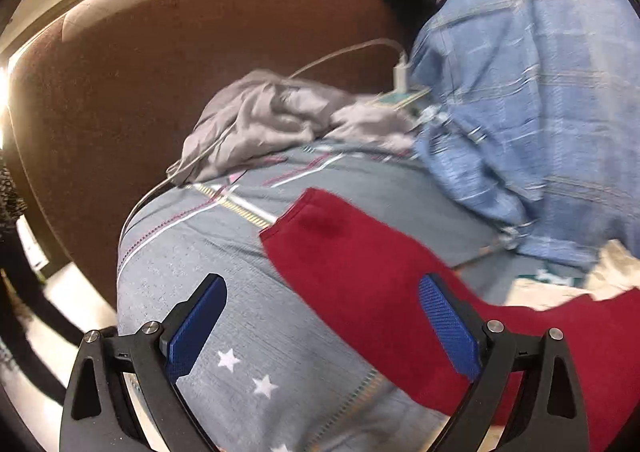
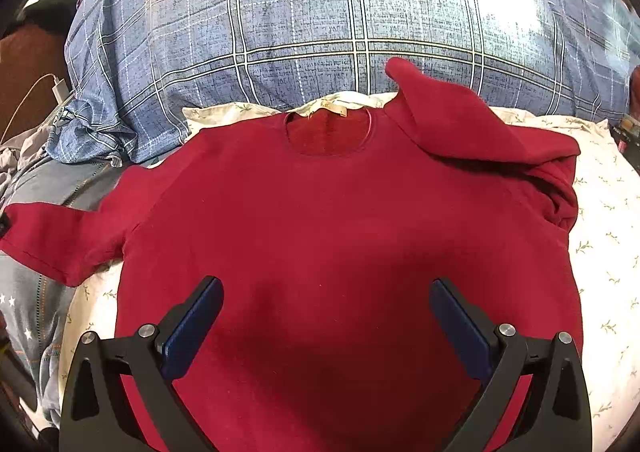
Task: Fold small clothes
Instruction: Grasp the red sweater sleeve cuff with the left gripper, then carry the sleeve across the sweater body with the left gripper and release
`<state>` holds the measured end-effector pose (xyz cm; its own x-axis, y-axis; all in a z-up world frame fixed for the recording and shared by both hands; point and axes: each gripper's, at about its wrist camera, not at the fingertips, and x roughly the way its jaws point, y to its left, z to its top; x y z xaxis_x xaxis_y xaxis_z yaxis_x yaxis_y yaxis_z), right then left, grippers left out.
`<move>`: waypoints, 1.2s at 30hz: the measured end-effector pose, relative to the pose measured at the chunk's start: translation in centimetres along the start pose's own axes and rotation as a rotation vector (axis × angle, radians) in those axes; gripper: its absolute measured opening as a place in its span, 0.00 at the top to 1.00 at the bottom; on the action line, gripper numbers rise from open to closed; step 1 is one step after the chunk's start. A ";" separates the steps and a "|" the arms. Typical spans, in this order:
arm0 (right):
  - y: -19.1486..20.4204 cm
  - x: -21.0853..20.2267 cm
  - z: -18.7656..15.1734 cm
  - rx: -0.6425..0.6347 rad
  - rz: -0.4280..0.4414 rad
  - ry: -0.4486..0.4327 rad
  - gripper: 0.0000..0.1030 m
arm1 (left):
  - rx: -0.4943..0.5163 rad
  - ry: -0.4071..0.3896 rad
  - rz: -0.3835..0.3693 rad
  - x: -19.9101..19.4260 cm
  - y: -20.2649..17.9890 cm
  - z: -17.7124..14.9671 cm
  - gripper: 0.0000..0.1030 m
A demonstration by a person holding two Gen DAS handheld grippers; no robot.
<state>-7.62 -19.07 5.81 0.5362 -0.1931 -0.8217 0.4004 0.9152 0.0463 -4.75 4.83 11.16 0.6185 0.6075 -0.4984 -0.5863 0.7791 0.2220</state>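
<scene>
Blue pads of the right gripper (image 2: 327, 326) stand wide apart and hold nothing, hovering over the lower front of a red shirt (image 2: 328, 236) that lies spread face up on a white flowered sheet (image 2: 612, 220). Its collar points away from the camera; one sleeve stretches flat to the side over a grey starred bedcover (image 2: 24, 292), while the other sleeve is folded up and over the shoulder. White sheet shows bare along the shirt's edge on that folded side. The left gripper (image 1: 322, 328) is likewise spread wide and empty, with the flat sleeve's cuff lying just ahead of one pad and open grey cover ahead of the other. Further off lie a crumpled grey cloth (image 1: 260, 120) with a white cable (image 1: 344, 52) across it, a bulky blue checked quilt (image 2: 320, 24), and a brown padded headboard (image 1: 160, 72).
</scene>
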 end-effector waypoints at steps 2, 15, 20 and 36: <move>-0.1 -0.1 0.0 0.006 0.006 -0.002 0.00 | 0.010 0.046 0.022 1.3 -1.1 -0.4 0.10; -1.6 1.1 0.1 0.053 0.038 0.028 0.00 | 0.078 0.114 0.036 5.5 -4.7 -0.6 0.49; -2.9 0.0 0.4 0.076 0.024 -0.003 0.00 | -0.022 0.101 -0.275 3.1 -4.5 0.9 0.92; -6.6 -1.3 1.7 0.090 -0.048 -0.040 0.00 | 0.402 0.321 -1.101 -9.0 -18.1 -7.2 0.57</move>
<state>-9.76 -25.48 7.54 0.5432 -0.2519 -0.8009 0.4907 0.8693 0.0594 -3.48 -15.88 5.58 0.4922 -0.4309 -0.7563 0.4099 0.8813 -0.2353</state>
